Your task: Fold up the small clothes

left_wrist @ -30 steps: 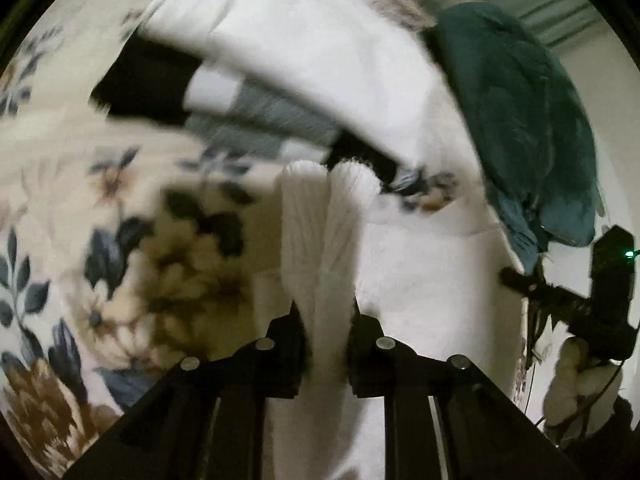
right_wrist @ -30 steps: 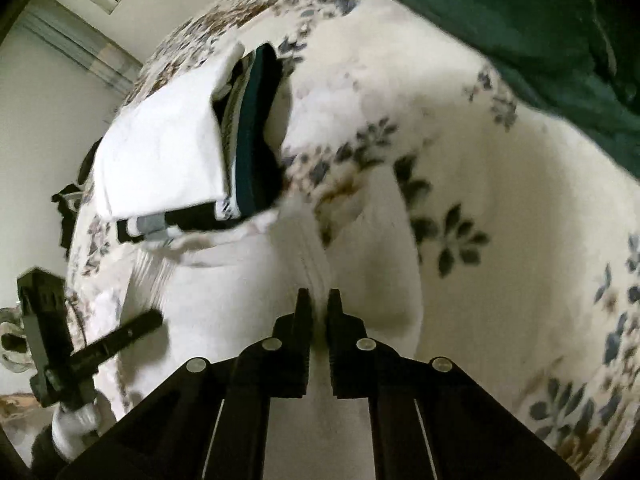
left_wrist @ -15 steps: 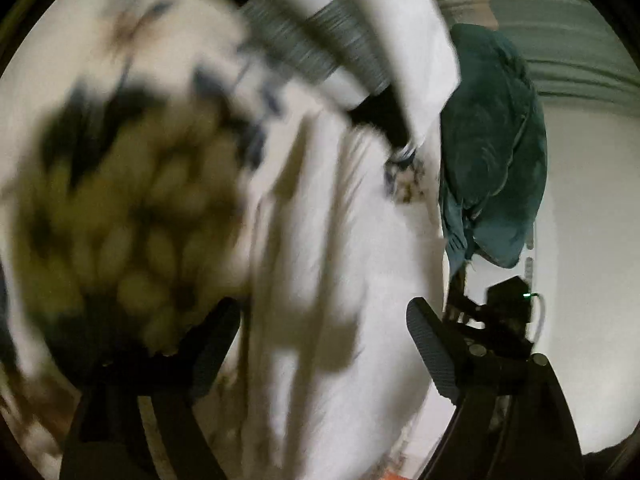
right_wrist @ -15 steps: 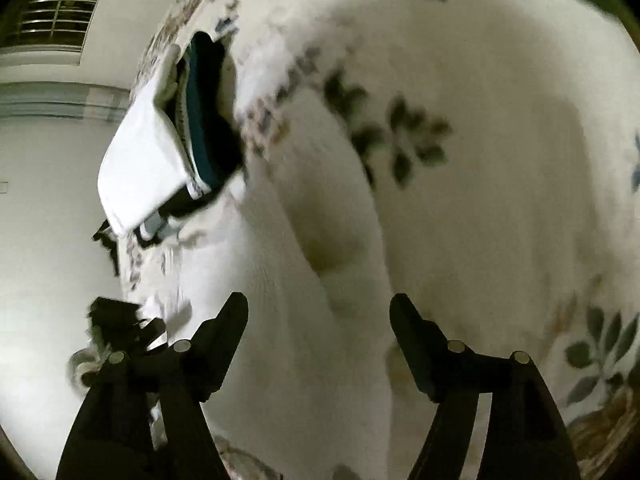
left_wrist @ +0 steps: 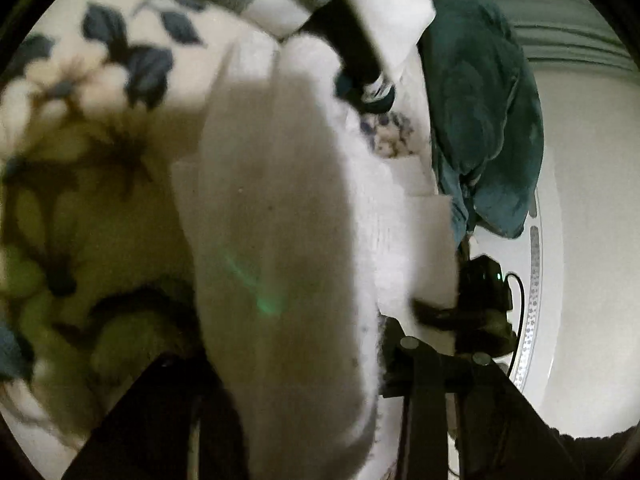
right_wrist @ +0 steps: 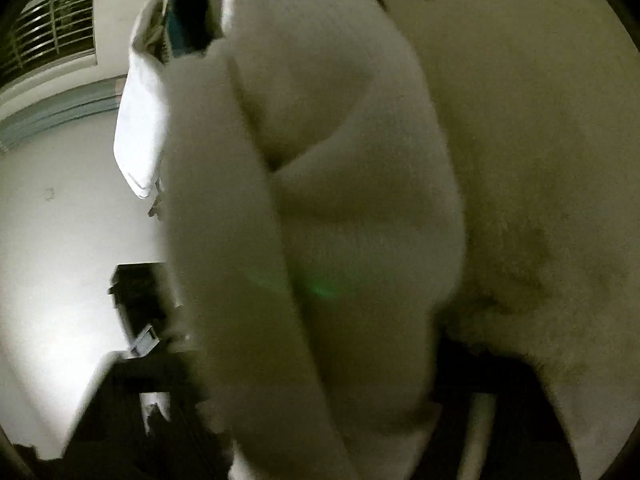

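Your left gripper [left_wrist: 304,364] is right down over the white knit garment [left_wrist: 276,208], and the cloth runs up between its jaws; the right-hand finger [left_wrist: 416,364] stands clear of the fabric's edge with a gap showing, so those jaws are spread wide and not pinching. The garment lies lengthwise on the floral bedspread [left_wrist: 80,152], its far end reaching the stack of folded clothes [left_wrist: 360,8] at the top of the left view, white on top with grey and black beneath. A dark teal garment [left_wrist: 484,112] hangs off to the right of that stack, well apart from your white piece. Your right gripper [left_wrist: 476,304] shows in the left view, black, just beside the garment's right edge. Over on the right wrist view the white knit garment [right_wrist: 320,184] fills nearly everything, with a folded edge crossing diagonally, very close to the lens and blurred. The dark frame of your right gripper [right_wrist: 320,432] peeks out either side of the cloth at the bottom, but the fabric covers the tips, so I cannot tell how those jaws stand. The stack [right_wrist: 160,60] sits far up at top left.
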### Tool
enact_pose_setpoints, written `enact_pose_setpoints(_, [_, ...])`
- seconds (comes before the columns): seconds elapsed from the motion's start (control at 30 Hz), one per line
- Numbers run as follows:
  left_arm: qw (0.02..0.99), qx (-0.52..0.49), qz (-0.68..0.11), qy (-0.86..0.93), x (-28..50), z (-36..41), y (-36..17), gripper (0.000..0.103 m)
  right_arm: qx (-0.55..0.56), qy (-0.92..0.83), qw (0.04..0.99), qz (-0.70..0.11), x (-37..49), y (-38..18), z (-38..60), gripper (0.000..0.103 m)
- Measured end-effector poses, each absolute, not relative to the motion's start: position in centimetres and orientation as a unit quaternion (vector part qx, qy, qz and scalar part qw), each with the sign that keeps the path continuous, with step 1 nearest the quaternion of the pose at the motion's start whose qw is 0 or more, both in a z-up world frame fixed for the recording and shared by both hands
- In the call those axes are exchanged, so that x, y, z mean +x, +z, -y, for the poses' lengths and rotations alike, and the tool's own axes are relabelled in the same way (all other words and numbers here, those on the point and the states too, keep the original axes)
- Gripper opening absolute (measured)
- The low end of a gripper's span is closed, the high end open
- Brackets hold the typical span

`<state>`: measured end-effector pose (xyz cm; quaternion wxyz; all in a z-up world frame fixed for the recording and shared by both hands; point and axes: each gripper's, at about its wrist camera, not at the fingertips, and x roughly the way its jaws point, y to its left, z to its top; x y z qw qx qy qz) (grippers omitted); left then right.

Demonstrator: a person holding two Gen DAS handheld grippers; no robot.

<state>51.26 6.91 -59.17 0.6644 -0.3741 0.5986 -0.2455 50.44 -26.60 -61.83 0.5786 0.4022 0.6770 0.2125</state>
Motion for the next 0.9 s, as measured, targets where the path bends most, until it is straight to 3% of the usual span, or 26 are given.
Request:
enact_pose_setpoints(0.13, [0.676, -0.371, -0.589, -0.242, 50.5, -7.2, -56.7, 0.028, 0.38, 0.204, 0.606, -0.668, 50.0, -58.7, 26.5, 0.038])
enact_pose_setpoints(0.43, [0.707, -0.371, -0.538, -0.27, 53.0, -8.4, -46.2, 0.028, 0.353, 0.232, 0.673, -0.607, 52.6, -45.2, 25.5, 0.037])
enact_pose_setpoints(0.67, [0.764, -0.357, -0.463, -0.273, 62.4, -12.3, -36.2, 0.028, 0.333, 0.282, 0.725, -0.534, 61.9, -34.8, 20.9, 0.037])
enact_pose_setpoints(0.77, [0.779, -0.349, -0.452, -0.257, 67.5, -15.1, -35.4, 0.029, 0.331, 0.295, 0.734, -0.514, 67.6, -33.7, 18.3, 0.037])
enact_pose_setpoints(0.9, [0.774, -0.338, -0.488, -0.221, 72.6, -18.3, -39.8, 0.029, 0.325, 0.288, 0.733, -0.524, 73.0, -37.6, 14.2, 0.037])
